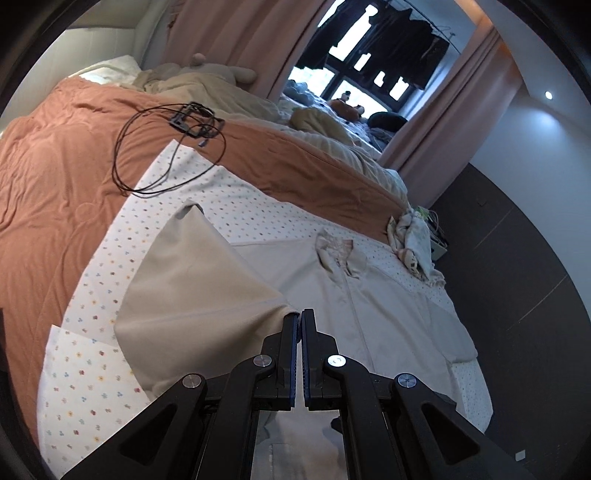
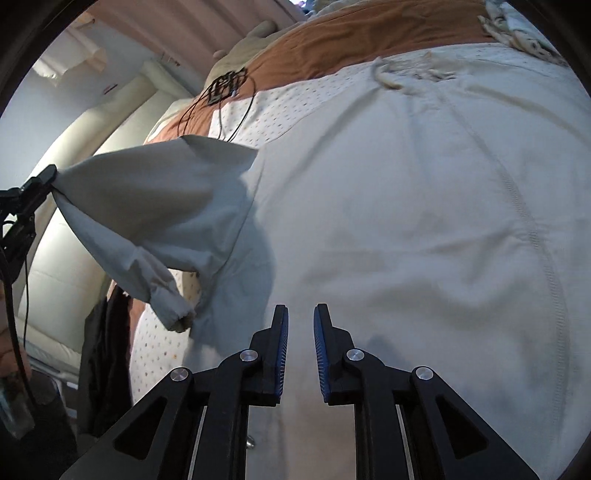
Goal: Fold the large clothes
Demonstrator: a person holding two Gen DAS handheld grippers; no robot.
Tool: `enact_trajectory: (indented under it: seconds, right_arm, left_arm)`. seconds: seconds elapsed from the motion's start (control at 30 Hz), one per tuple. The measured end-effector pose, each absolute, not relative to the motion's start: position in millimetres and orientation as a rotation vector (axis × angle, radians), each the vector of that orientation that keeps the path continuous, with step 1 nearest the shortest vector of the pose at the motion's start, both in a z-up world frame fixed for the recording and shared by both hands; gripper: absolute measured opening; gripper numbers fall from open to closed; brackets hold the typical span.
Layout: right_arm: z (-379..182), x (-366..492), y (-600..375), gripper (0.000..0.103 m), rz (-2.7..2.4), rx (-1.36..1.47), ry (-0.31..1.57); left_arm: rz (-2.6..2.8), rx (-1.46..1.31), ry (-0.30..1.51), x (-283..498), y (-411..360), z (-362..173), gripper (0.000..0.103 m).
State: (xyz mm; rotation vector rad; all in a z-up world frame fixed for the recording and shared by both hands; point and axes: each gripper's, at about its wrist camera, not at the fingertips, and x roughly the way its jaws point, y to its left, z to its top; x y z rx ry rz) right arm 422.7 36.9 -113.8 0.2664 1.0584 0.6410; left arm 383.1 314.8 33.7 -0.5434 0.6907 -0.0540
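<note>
left gripper clenched on jacket sleeve, lifted; right gripper released above; jacket hem cut off.

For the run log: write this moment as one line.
left claw: shut on jacket sleeve, lifted | right claw: open, above jacket | jacket: spread front-up on dotted sheet | fold: sleeve step underway

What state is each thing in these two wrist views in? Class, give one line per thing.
left gripper: shut on the sleeve, holding it lifted.
right gripper: open, empty, over the jacket.
sleeve: raised off the bed, cuff hanging down.
jacket: spread flat, zipper closed, collar rumpled.
black cable: loosely coiled on the orange blanket.
curtains: drawn apart.
</note>
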Motion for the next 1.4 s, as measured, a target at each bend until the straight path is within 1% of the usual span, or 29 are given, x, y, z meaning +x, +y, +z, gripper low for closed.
enact_trajectory:
  seconds: [0.03, 0.2, 0.3, 0.4, 0.43, 0.47, 0.5, 0.53, 0.57, 0.7, 0.87, 0.9, 0.93, 0.97, 1.0, 1.03, 1.2, 1.4]
  right_arm:
    - [-111.3, 418.8, 22.0, 0.02, 0.612, 0.268, 1.048]
    - [-108.9, 402.9, -45.4, 0.021, 0.525, 0.337, 1.016]
    - [-111.2, 395.9, -81.9, 0.021, 0.468, 0.365, 1.019]
    - [-116.6, 386.2, -110.4, 0.021, 0.416, 0.381, 1.032]
    - [-117.9, 382.5, -116.9, 0.021, 0.412, 0.38, 1.035]
    - [-118.3, 380.1, -120.1, 0.021, 0.411, 0.377, 1.035]
    - [-118.6, 377.6, -122.0, 0.021, 0.404, 0.369, 1.034]
    - [-118.8, 375.0, -123.2, 0.021, 0.397, 0.36, 1.036]
    - [-118.7, 372.9, -123.3, 0.021, 0.396, 0.356, 1.038]
    - [-112.2, 366.6, -110.8, 0.021, 0.445, 0.334, 1.033]
    - [-99.8, 356.0, -65.0, 0.021, 0.546, 0.259, 1.013]
    - [-98.6, 353.0, -55.8, 0.023, 0.56, 0.246, 1.01]
    - [-97.4, 349.9, -45.0, 0.034, 0.578, 0.235, 1.01]
    - [-95.9, 346.7, -30.3, 0.041, 0.607, 0.222, 1.011]
    - [-95.5, 344.3, -20.7, 0.055, 0.629, 0.213, 1.008]
    - [-94.0, 341.4, -10.1, 0.059, 0.648, 0.203, 1.001]
    - [-95.5, 332.5, 45.5, 0.059, 0.748, 0.148, 0.971]
    - [-111.5, 328.2, 104.4, 0.059, 0.801, 0.011, 1.0]
  left_arm:
    - [-0.07, -0.538, 0.7, 385.4, 305.0, 32.2, 0.001]
    - [-0.139, -0.515, 0.758, 396.5, 254.3, 16.4, 0.001]
    - [-0.191, -0.483, 0.846, 404.6, 219.2, -4.3, 0.002]
    - [-0.225, -0.515, 0.945, 407.6, 198.6, -26.0, 0.008]
    - [-0.234, -0.546, 0.964, 405.2, 196.5, -32.1, 0.017]
    - [-0.226, -0.565, 0.981, 402.4, 196.5, -37.2, 0.04]
    - [-0.196, -0.572, 1.0, 398.1, 196.4, -40.8, 0.057]
    - [-0.163, -0.572, 0.997, 392.6, 198.6, -41.9, 0.081]
    - [-0.136, -0.572, 0.977, 384.8, 202.4, -40.4, 0.088]
    - [-0.056, -0.58, 0.944, 355.7, 225.0, -35.8, 0.088]
    - [0.08, -0.604, 0.912, 312.6, 267.0, -34.8, 0.088]
    - [0.102, -0.616, 0.91, 304.6, 276.3, -36.2, 0.088]
    - [0.123, -0.624, 0.907, 293.4, 284.2, -37.4, 0.088]
    - [0.145, -0.628, 0.903, 284.4, 291.9, -37.3, 0.088]
    - [0.167, -0.629, 0.894, 273.0, 299.8, -37.5, 0.088]
    - [0.191, -0.627, 0.884, 263.1, 306.2, -37.1, 0.088]
    - [0.267, -0.648, 0.85, 216.7, 335.9, -38.0, 0.088]
    - [0.323, -0.674, 0.803, 180.0, 361.9, -37.7, 0.088]
